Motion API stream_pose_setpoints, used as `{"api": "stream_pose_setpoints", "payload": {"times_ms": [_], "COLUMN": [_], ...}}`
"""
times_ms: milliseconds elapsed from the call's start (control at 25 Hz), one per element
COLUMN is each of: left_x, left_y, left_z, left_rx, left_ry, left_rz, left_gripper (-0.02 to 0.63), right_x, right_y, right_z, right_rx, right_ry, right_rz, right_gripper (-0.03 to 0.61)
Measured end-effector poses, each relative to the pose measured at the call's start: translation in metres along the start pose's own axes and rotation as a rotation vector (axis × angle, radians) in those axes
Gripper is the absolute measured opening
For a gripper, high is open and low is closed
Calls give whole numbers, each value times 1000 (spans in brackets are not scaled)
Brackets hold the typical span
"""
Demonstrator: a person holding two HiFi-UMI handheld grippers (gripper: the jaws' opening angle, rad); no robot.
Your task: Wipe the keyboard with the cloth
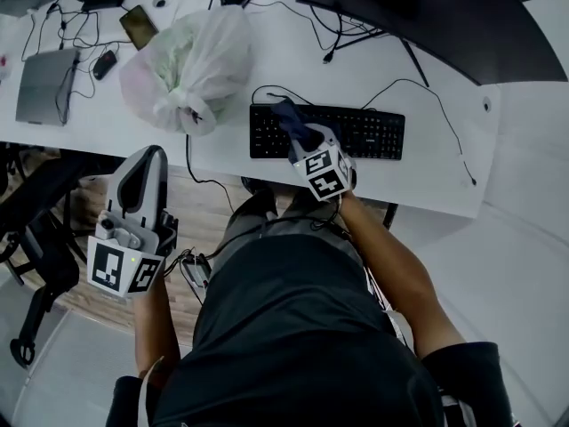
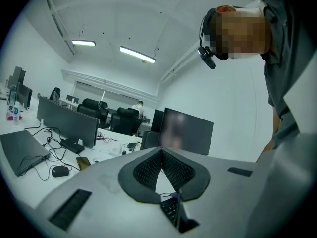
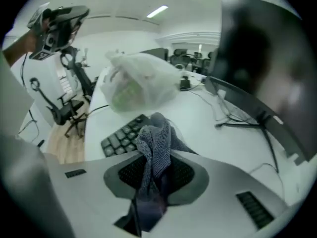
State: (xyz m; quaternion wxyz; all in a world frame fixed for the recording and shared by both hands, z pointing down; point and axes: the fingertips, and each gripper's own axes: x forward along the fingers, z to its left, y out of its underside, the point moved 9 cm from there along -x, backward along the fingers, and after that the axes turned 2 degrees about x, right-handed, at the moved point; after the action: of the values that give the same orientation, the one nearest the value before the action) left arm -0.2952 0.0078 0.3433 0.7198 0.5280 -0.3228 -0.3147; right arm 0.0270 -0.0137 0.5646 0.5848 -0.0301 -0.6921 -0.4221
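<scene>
An open-plan office: long white desks, dark monitors, rolling chairs, strip lights overhead.

The white table carries a black keyboard near its front edge, a stuffed white plastic bag beside it, a closed grey laptop, a mouse, a phone and loose black cables.

No word, brand, number or sign can be read in any view. The keyboard on the bench has key legends too small and blurred to make out. The left marker cube on the left gripper and the right marker cube on the right gripper carry only black-and-white square patterns, no letters.
</scene>
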Motion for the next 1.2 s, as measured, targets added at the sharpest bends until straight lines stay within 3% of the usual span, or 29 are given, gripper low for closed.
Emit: {"api": "stream_pose_setpoints", "payload": {"times_ms": [120,200,280,400,480,560,680,760,800,880,960,1040,1120,1200], "left_x": [-4,-7,-7,-5,-5,-7,-13,-17,-18,-19,-19,-20,-21,-24], "left_y": [-1,2,4,4,1,-2,-2,2,5,7,6,2,-1,-1], "left_z": [6,8,9,7,5,5,9,11,11,10,8,6,6,8], "left_rx": [-5,-14,-20,-15,-8,-1,-8,-17,-21,-23,-16,-4,4,4], "left_ry": [-13,-20,-18,-10,-9,-12,-24,-32,-34,-33,-29,-25,-25,-30], "left_rz": [-7,-3,4,9,6,-2,-8,-2,2,10,15,14,9,5], "left_gripper": [5,5,5,5,5,5,5,5,5,5,5,5,5,5], "right_x": [-26,-24,-5,34,41,33,9,7,12,33,57,68,65,54], "right_y": [35,48,35,-8,-32,-35,-10,7,6,-16,-47,-70,-72,-50], "right_z": [-66,-76,-45,23,40,18,-45,-60,-51,-8,46,80,70,28], "right_rx": [198,288,205,-49,-99,-41,105,198,193,50,-112,-182,-166,-94], "right_ry": [253,320,281,83,-27,8,229,294,289,216,57,-86,-86,19], "right_rz": [32,59,41,-5,-8,-30,5,51,53,10,-41,-51,-39,-3], "right_gripper": [97,97,95,95,95,95,95,95,95,95,95,95,95,95]}}
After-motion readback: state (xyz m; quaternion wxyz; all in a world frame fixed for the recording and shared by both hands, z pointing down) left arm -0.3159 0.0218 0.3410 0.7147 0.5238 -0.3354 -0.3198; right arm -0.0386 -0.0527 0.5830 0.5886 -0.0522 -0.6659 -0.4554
